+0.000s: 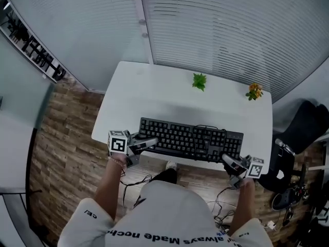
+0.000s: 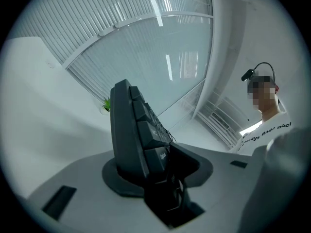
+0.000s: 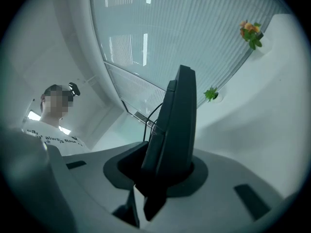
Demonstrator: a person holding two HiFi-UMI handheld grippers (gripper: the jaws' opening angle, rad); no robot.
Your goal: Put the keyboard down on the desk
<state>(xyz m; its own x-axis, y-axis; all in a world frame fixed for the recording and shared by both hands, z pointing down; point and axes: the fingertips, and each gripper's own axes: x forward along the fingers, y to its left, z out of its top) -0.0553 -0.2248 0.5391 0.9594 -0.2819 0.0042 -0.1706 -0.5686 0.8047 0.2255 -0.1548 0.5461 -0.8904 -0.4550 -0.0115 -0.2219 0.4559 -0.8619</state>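
Note:
A black keyboard lies across the near half of the white desk, its cable looping off the far edge. My left gripper is shut on the keyboard's left end, and the jaws pinch it from both faces. My right gripper is shut on the keyboard's right end. In both gripper views the keyboard stands edge-on between the jaws. Whether its underside rests on the desk or hangs just above cannot be told.
A small green plant and a small orange-flowered plant stand at the desk's far edge, next to the window blinds. A black chair sits right of the desk. Cables lie on the wooden floor below.

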